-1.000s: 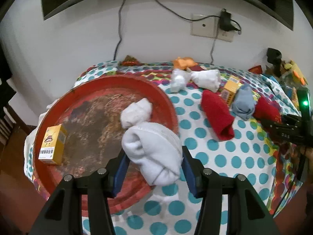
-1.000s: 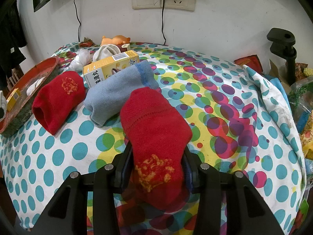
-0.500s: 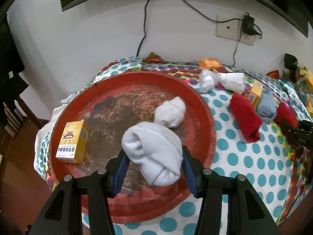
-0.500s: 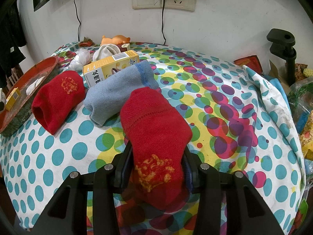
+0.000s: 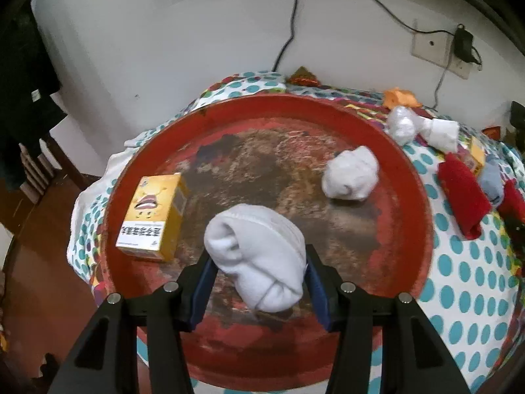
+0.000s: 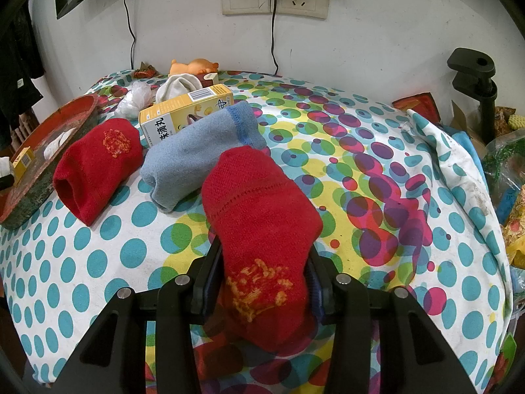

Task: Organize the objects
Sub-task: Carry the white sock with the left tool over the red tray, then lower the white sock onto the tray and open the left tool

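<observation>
Grip is kept by the left gripper [image 5: 259, 282] on a rolled white sock [image 5: 259, 256], which is clamped between its blue pads and held over the near half of the round red tray [image 5: 416, 197], with the gripper pointed forward and slightly downward along the tray. To the left of the sock, a yellow box [image 5: 152, 213] is seen lying on the tray near its left rim, and bare worn tray floor is left between box and sock. To the right and farther back, a second white sock bundle [image 5: 351, 174] is set on the tray, apart from the held one. Beyond the tray's right rim, on the spotted cloth [image 5: 459, 279], a red sock [image 5: 462, 197] is laid close to the tray edge. In the right wrist view, the tray [image 6: 39, 170] is seen at the far left, at the table's edge. Next to it a rolled red sock [image 6: 95, 164] is laid, then a blue sock [image 6: 197, 151] touching a yellow carton [image 6: 187, 111] behind it. A second red sock [image 6: 262, 229] is clenched by the right gripper [image 6: 262, 282], low over the cloth, its far end touching the blue sock. Open cloth [image 6: 377, 164] is spread to the right, up to the clutter and black clamp [image 6: 475, 78] at the right edge.
</observation>
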### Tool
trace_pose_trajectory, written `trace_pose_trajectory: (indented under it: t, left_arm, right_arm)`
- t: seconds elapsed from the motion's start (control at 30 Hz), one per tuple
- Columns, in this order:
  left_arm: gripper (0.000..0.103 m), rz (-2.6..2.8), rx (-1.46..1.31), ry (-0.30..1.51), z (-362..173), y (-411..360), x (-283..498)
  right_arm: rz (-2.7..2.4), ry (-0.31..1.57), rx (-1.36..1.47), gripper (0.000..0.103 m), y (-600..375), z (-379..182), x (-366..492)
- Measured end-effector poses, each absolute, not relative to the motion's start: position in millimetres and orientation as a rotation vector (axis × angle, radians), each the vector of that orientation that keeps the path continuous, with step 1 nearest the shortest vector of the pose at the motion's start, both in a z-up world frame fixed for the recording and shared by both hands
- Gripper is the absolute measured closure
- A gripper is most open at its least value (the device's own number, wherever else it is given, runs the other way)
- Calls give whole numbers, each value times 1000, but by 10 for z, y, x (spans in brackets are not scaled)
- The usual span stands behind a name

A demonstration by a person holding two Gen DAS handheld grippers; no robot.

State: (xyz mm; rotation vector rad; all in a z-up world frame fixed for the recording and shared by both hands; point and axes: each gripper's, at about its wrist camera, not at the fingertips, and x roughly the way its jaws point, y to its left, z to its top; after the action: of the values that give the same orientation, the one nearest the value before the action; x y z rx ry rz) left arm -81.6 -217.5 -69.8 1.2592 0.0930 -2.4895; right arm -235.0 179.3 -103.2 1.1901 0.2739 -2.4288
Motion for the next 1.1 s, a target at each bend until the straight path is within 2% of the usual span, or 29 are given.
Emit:
trace_pose_trajectory:
  t: [0.77,1.1]
  left_arm:
    - [51,-2376,1260,110,-857,-2717,-792]
    - [49,-2394,1258,80,-845,-2678,-806]
  right_arm:
    - [-2434,274,1194,58,1798,-1025,-2362]
    - [-2435,278,1194,57,1800,-1021,-2367]
